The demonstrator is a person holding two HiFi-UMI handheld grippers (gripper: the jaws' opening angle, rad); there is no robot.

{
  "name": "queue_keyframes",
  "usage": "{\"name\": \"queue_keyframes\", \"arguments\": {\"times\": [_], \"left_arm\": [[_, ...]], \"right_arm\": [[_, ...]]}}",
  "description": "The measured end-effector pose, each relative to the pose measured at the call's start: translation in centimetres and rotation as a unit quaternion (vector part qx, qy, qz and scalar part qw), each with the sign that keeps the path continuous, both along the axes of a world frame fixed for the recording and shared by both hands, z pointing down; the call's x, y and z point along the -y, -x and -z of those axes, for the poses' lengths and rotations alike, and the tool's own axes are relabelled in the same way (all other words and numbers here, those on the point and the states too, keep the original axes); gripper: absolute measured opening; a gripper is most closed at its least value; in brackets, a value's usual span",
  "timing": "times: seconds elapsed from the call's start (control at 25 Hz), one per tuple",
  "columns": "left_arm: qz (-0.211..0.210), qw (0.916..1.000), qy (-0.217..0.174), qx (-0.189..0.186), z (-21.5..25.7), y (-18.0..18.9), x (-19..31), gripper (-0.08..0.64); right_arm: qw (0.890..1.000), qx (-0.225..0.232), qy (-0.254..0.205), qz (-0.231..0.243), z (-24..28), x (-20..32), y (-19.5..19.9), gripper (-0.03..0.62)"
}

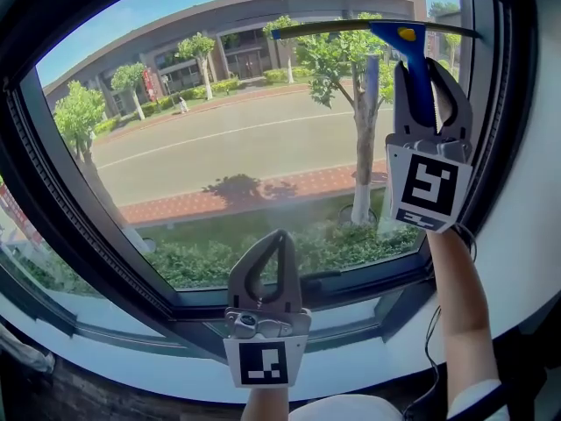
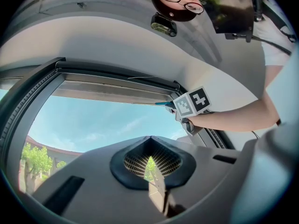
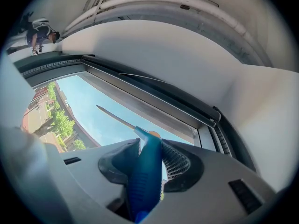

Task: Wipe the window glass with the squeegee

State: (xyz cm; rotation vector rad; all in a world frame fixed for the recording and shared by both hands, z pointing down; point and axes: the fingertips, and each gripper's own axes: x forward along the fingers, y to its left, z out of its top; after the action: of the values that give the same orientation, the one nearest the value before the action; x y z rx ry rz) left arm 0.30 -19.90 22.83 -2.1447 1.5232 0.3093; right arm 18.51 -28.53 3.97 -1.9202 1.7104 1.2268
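The right gripper (image 1: 425, 67) was clamped on the blue handle of the squeegee (image 1: 390, 31), blade high at the top right of the window glass (image 1: 228, 147). It looked light and stiff with a soft rubber edge, so the handle seemed the right hold. The left gripper (image 1: 280, 235) hung low, jaws together on nothing.

The blue-handled plastic squeegee (image 1: 412, 53) stands between the jaws of the right gripper (image 1: 427, 68), which close on its handle. Its long blade lies crosswise above the jaw tips, in front of the clear window glass (image 1: 219, 139) and close under the top rail of the dark metal window frame (image 1: 351, 288). The frame's side post stands just right of this gripper. The left gripper (image 1: 281, 235) sits below and to its left, jaws together on nothing, tips before the lower glass just above the bottom rail. The white flat sill (image 1: 175, 368) lies under it.
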Motion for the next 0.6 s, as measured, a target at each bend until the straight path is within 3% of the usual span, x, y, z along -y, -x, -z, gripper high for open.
{"name": "queue_keyframes", "arguments": {"times": [0.6], "left_arm": [[-0.004,1.0000,0.005,0.003,1.4,-0.3,-0.4,0.002]], "right_arm": [[1.000,-0.003,0.020,-0.003,-0.9,-0.2,0.1,0.149]]}}
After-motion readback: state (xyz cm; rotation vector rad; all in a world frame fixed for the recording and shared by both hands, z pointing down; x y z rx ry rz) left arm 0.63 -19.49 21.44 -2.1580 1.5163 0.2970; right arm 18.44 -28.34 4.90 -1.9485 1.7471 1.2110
